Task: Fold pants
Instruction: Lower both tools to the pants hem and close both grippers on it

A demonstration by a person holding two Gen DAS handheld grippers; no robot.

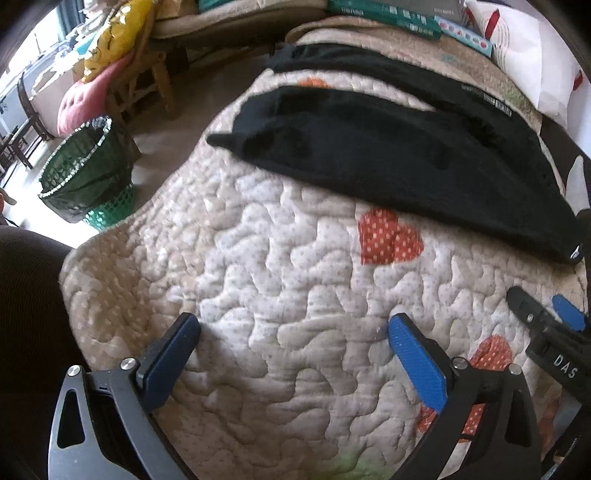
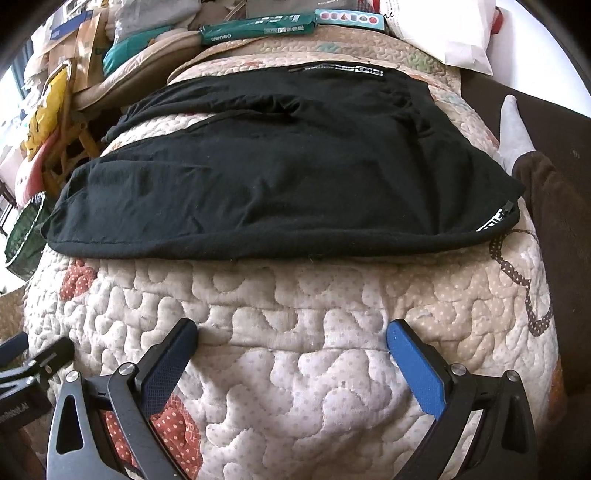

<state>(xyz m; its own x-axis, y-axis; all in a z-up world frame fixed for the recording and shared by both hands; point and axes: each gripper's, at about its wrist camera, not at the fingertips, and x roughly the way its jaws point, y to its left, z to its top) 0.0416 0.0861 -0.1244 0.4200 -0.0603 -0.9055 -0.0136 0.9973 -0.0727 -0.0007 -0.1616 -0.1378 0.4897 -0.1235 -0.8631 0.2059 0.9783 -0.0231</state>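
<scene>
Black pants lie spread on a cream quilted cover with red hearts, legs pointing left, waistband with a white label at the right. They also show in the left wrist view, where the two legs lie apart. My left gripper is open and empty, hovering over bare quilt in front of the pants. My right gripper is open and empty, just in front of the pants' near edge. The right gripper also shows at the right of the left wrist view.
A green mesh bin with a black liner stands on the floor at the left. Boxes and a white bag crowd the far edge. A wooden chair with pink and yellow items stands at the far left. A brown cushion lies right.
</scene>
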